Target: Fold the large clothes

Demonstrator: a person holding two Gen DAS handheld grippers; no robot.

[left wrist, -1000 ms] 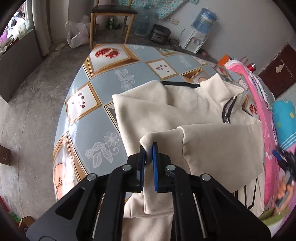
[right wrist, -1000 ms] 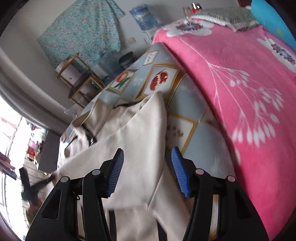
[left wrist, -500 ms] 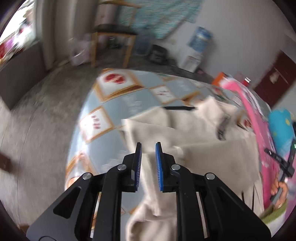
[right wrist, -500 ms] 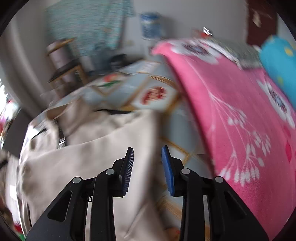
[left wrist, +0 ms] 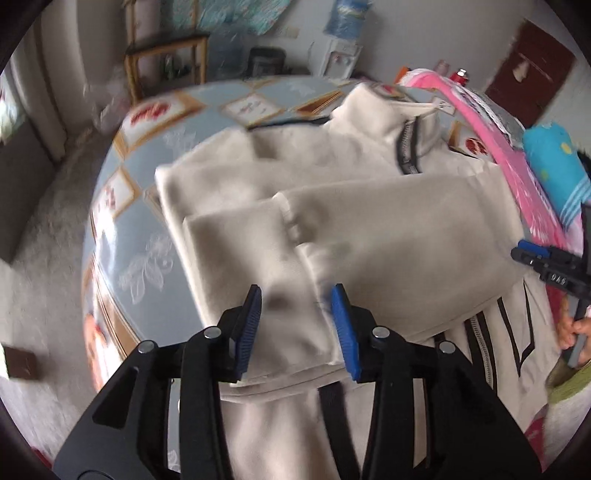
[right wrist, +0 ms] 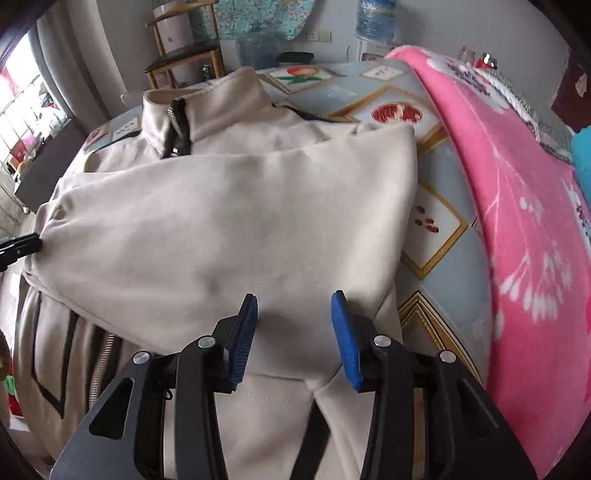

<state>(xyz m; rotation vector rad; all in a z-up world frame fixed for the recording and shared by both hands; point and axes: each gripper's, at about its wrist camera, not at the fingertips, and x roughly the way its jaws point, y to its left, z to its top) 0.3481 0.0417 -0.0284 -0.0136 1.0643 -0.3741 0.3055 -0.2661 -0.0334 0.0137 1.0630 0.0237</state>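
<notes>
A beige zip-up jacket [left wrist: 369, 236] lies face up on the patterned tablecloth [left wrist: 140, 236], collar and zipper [left wrist: 406, 147] at the far end. Both sleeves are folded across its chest. My left gripper [left wrist: 298, 328] hovers over the left sleeve's end [left wrist: 236, 254]; its jaws are opening and the pads do not press the cloth. In the right wrist view my right gripper [right wrist: 294, 338] stands over the lower edge of the right sleeve [right wrist: 221, 229]. Its jaws are opening too, with only cloth lying below them. The right gripper [left wrist: 546, 266] also shows at that view's right edge, held by a hand [left wrist: 576, 328].
A pink flowered blanket [right wrist: 517, 184] covers the table's right side, with a blue pillow [left wrist: 554, 162] beyond it. A wooden chair [right wrist: 184, 51] and a water dispenser [right wrist: 376, 18] stand behind the table. Bare tablecloth [right wrist: 436, 236] shows between jacket and blanket.
My left gripper was shut on the sleeve cuff; it has let go, and the sleeve now lies across the chest. The right gripper has rolled and shifted along the jacket's right sleeve.
</notes>
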